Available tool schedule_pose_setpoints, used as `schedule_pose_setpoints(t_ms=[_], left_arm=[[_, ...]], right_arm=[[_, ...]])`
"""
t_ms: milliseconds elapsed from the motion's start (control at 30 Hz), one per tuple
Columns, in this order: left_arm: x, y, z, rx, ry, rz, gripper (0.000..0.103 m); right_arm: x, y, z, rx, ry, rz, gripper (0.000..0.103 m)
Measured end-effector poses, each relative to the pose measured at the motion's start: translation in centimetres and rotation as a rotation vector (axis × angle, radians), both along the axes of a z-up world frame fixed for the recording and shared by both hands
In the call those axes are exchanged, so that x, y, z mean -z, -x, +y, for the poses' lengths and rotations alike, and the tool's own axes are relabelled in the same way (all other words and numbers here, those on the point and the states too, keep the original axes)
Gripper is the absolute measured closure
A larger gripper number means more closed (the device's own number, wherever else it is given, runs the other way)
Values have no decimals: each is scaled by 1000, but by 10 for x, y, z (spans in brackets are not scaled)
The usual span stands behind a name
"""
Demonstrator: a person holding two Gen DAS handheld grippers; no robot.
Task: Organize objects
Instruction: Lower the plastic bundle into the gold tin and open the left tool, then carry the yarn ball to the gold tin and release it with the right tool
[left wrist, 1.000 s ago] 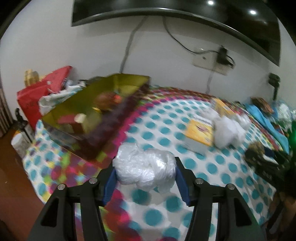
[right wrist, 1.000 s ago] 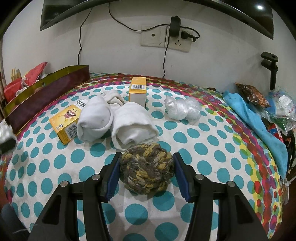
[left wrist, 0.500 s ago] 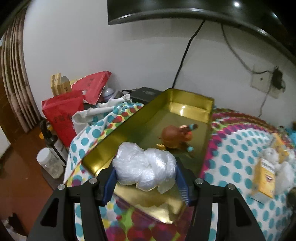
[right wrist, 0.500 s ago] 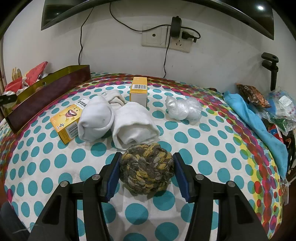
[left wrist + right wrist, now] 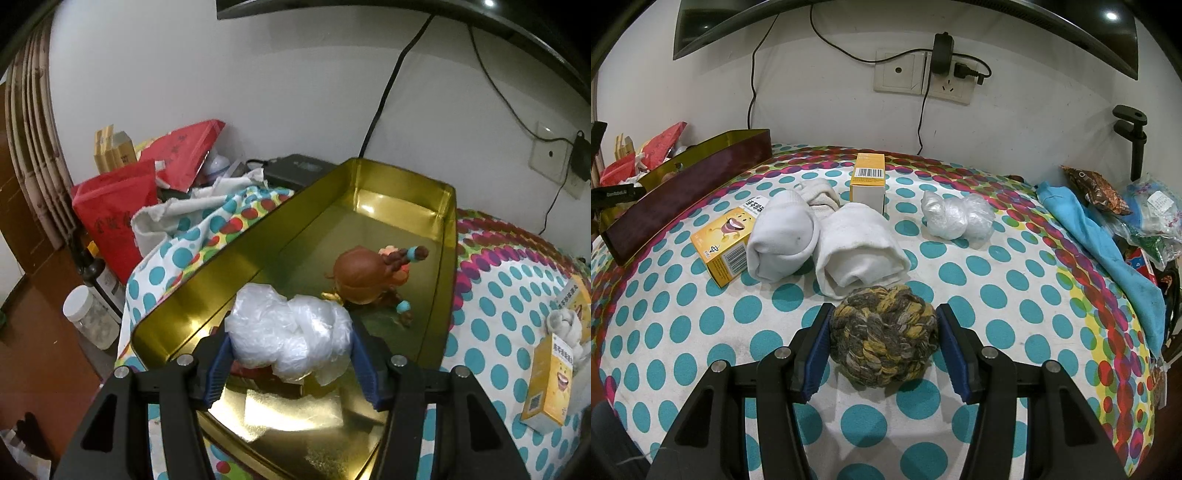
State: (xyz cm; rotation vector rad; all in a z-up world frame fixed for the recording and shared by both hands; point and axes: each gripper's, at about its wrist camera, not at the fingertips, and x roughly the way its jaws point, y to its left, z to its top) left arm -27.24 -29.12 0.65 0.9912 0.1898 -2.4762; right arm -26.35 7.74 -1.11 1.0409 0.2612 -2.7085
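My left gripper (image 5: 290,338) is shut on a crumpled clear plastic bag (image 5: 288,332) and holds it over the near end of a gold tin box (image 5: 448,229). A brown toy figure (image 5: 365,278) lies inside the box. My right gripper (image 5: 882,338) is shut on a grey-and-yellow yarn ball (image 5: 882,336) on the dotted tablecloth (image 5: 997,295). Ahead of it lie two rolled white socks (image 5: 820,236), two yellow cartons (image 5: 726,245), and another plastic bag (image 5: 956,216). The gold box (image 5: 683,188) shows at the far left there.
Red bags (image 5: 122,206), a white cloth (image 5: 192,206) and jars (image 5: 88,317) crowd the floor left of the table. A yellow carton (image 5: 550,384) stands right of the box. A blue cloth (image 5: 1108,251) and snack packets (image 5: 1097,192) lie along the table's right edge.
My left gripper has carried the plastic bag left from the tablecloth to above the gold box and come lower over it. The right gripper with the yarn ball has stayed still.
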Motion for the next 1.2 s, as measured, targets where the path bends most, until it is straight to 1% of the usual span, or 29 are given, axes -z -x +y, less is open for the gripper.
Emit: schedule_pose_setpoints(t_ms=[67,133,167,267,367,467,500,633,833,900,1000,1067,1200], left_arm=[[-1,-1,0,1,-9,13,42],[-2,-1,-1,-2,-23,17,37],[-2,-1,0,1,-29,16,33],[-4,-4,2,2,-18,22,32],[-8,-12,8,12,-5,31,30],[-15,-23,14,23,4,59,16],[-17,-26,16,27,1,69,16],[-21,-35,24,39,22,62,16],[-35,-62,32,35,29,124,16],[-37,-72,35,31,40,126,16],[-37,-90,39,17,32,130,16],[-35,-102,42,-3,42,115,16],[-29,-131,45,-35,39,123,16]], right_arm=[[0,0,0,0,0,0,51],[0,0,0,0,-1,0,51],[0,0,0,0,-2,1,51],[0,0,0,-1,-6,2,51],[0,0,0,-1,-8,3,51],[0,0,-1,-1,-18,5,51],[0,0,-2,-2,-22,7,51],[1,-1,-3,-1,-32,11,51],[1,-1,-4,-2,-38,13,51],[1,-1,-3,-2,-34,11,51],[0,1,0,1,-4,2,51],[0,1,2,5,7,-1,51],[-1,-1,1,11,-5,15,52]])
